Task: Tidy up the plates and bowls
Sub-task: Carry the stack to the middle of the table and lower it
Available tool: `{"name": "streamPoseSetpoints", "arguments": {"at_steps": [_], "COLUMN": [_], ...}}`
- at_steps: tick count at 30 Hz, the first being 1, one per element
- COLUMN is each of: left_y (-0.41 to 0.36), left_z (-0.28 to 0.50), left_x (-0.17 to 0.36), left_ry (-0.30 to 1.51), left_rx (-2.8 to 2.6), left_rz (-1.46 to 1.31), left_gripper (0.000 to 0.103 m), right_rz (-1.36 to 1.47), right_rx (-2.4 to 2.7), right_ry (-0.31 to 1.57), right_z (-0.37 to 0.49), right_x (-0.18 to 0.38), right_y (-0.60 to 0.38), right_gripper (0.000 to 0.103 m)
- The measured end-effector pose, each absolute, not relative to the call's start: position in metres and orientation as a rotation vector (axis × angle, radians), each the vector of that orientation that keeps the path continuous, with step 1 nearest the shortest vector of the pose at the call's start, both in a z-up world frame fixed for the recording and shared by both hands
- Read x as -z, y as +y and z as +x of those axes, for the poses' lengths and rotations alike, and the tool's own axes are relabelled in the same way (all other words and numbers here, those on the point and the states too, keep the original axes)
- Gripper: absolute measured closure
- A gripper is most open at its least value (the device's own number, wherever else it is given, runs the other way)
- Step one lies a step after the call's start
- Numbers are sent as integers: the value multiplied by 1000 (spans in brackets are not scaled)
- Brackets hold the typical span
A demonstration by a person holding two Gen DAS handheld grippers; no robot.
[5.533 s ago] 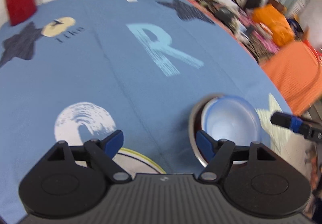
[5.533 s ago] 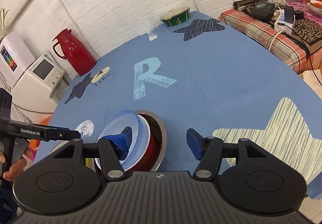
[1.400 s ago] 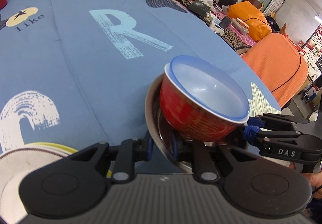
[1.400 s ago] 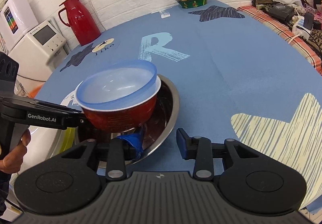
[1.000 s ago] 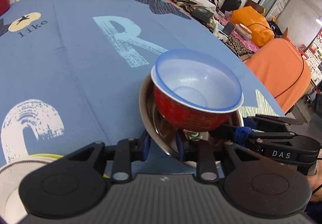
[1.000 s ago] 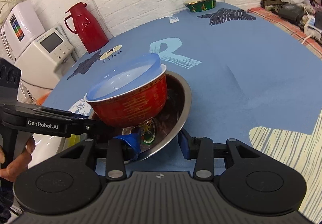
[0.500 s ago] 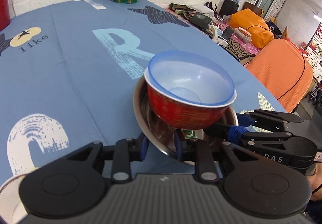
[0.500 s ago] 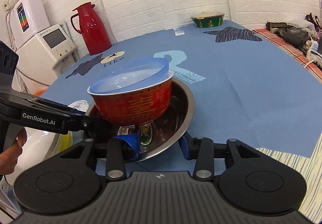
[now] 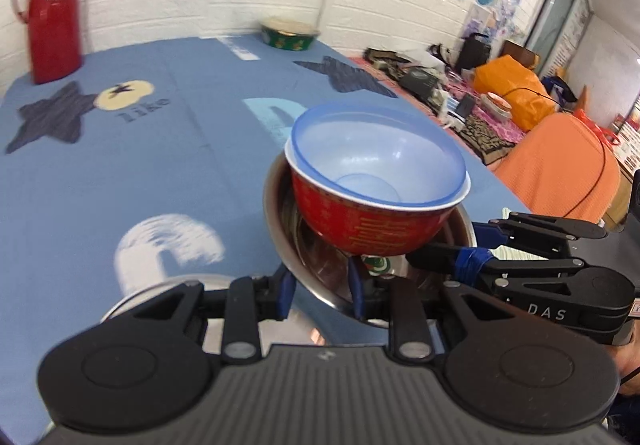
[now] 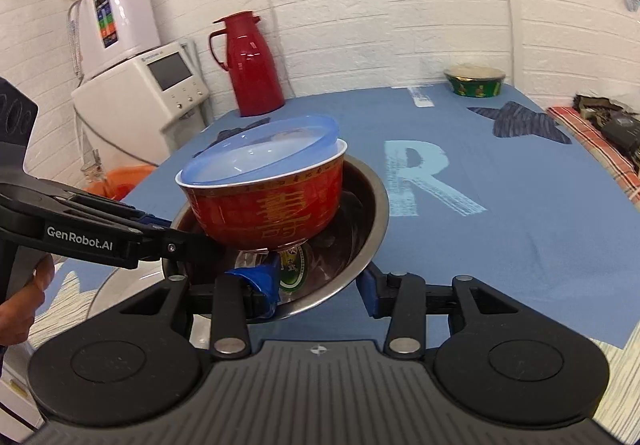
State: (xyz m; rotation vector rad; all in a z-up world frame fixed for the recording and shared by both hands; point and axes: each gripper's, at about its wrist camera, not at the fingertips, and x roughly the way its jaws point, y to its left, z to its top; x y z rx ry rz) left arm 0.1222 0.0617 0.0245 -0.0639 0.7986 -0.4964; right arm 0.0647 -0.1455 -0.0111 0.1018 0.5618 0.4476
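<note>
Raised off table since earlier: steel bowl (image 9: 320, 281) stack, both tongs (image 9: 320, 291) (image 10: 322, 291) gripping rim

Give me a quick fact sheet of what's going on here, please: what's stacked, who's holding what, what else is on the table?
Stack: blue bowl nested in red bowl, inside steel bowl
Left tool: shut on steel bowl's rim
Right tool: shut on steel bowl's rim
Stack position: appears raised off the blue tablecloth
Below left: white plate, partly hidden
Far edge: green bowl, red thermos
</note>
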Motion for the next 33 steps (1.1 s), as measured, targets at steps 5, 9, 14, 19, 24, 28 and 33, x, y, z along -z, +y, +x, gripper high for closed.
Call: {"name": "streamPoseSetpoints", "arguments": {"at_steps": [5, 9, 14, 19, 24, 28, 33], "left_y": [106, 132, 141, 139, 140, 142, 151], "left_z": [82, 61, 59, 63, 57, 43, 36], "left_x": [-29, -18, 5, 20, 20, -1, -23], "left_ry": [814, 844, 877, 889, 836, 720, 648], "left_rx": [372, 302, 293, 280, 270, 231, 188], "left_rz": [-73, -89, -115, -101, -112, -58, -68], "left_gripper": [78, 77, 75, 67, 21, 8, 8], "right_rz": [84, 93, 104, 91, 70, 30, 140], "right_rx": [-582, -647, -639, -633, -653, -567, -486], "right_ry": [581, 630, 694, 720, 722, 671, 615], "right_z": [57, 54, 54, 52, 49, 41, 39], "right_x": [10, 23, 38, 43, 37, 20, 10], "right_y": [-102, -77, -67, -62, -62, -81, -119], "right_gripper": [76, 76, 76, 75, 74, 73, 72]}}
